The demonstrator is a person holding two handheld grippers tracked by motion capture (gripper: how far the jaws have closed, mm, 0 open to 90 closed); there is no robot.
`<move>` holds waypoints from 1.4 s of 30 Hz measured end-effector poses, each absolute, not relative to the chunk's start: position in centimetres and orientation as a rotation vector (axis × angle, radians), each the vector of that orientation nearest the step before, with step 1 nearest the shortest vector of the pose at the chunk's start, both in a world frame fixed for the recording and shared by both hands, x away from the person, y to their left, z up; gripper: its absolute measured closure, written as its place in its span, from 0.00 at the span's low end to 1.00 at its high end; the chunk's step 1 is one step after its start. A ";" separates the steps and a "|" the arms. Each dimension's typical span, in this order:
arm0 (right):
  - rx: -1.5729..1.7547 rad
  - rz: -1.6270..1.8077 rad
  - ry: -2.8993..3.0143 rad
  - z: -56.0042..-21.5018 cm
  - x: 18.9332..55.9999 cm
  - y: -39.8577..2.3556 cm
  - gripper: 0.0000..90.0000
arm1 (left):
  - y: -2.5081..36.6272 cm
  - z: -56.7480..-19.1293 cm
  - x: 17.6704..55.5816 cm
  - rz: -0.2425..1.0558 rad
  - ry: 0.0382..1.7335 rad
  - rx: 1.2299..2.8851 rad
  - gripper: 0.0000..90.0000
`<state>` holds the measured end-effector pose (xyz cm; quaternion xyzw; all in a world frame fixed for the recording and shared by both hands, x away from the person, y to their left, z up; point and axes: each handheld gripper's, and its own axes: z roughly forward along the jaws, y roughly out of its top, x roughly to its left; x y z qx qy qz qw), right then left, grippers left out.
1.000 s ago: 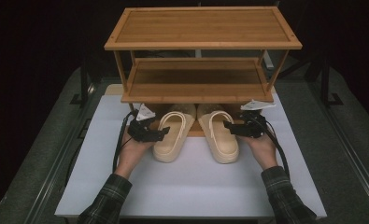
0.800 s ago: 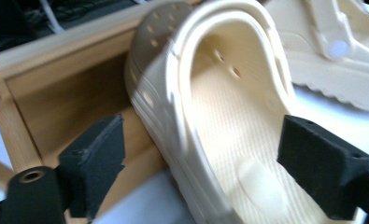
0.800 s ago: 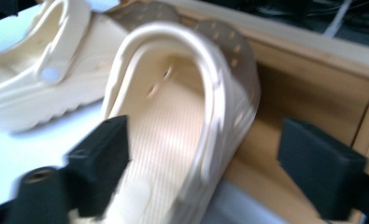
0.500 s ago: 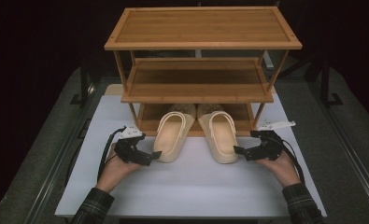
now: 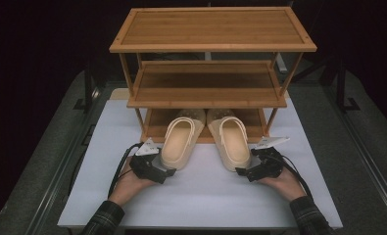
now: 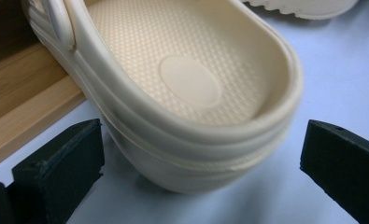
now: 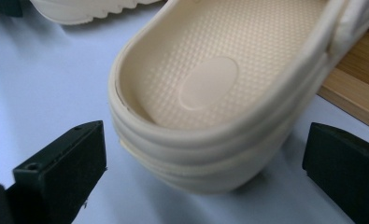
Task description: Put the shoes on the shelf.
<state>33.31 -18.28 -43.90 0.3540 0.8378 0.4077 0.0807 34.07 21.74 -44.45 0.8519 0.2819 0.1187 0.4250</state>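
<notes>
Presently, a three-tier bamboo shoe rack (image 5: 211, 49) stands at the upper centre of the high view on a white counter (image 5: 201, 196). Two cream clogs lie side by side at the frame's centre, toes tucked under the rack's lowest shelf (image 5: 154, 128) and heels projecting forward onto the counter. The left clog (image 5: 180, 143) angles slightly toward lower left; the right clog (image 5: 231, 142) angles slightly toward lower right.

The left gripper (image 5: 153, 171) sits at lower left of centre, held in the person's left hand (image 5: 130, 183), just short of the left clog's heel. In the left gripper view its fingers (image 6: 60, 170) are spread wide apart, one on each side of the heel (image 6: 196, 116), with a gap on both sides; nothing is held. The shelf edge (image 6: 28, 109) crosses the left of that frame.

The right gripper (image 5: 252, 171), in the right hand (image 5: 281, 183), sits at lower right of centre, near the right clog's heel. In the right gripper view its fingers (image 7: 63, 168) are likewise spread, flanking the heel (image 7: 205, 121) without contact. The shelf edge (image 7: 355, 91) shows at right, and part of the other clog (image 7: 84, 9) at the upper left.

Dark flooring (image 5: 357, 147) and black stand legs (image 5: 340, 85) surround the counter. Plaid sleeves (image 5: 103, 220) enter from the bottom edge.
</notes>
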 end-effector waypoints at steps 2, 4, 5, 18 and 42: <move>1.054 1.209 2.510 -44.1 33.6 -17.9 0.00 | 21.5 -44.7 34.3 0.300 0.715 2.129 0.00; 1.060 1.202 2.512 -44.2 33.7 -17.8 0.00 | 21.3 -44.8 34.5 0.303 0.710 2.140 0.00; 1.064 1.206 2.515 -44.2 33.8 -17.7 0.00 | 21.1 -44.9 34.5 0.299 0.711 2.136 0.00; 1.059 1.234 2.508 -43.8 34.3 -16.2 0.01 | 18.9 -44.6 34.9 0.270 0.705 2.108 0.00; 1.098 1.205 2.435 -43.5 35.7 -12.9 0.02 | 16.2 -44.0 36.8 0.297 0.692 2.127 0.06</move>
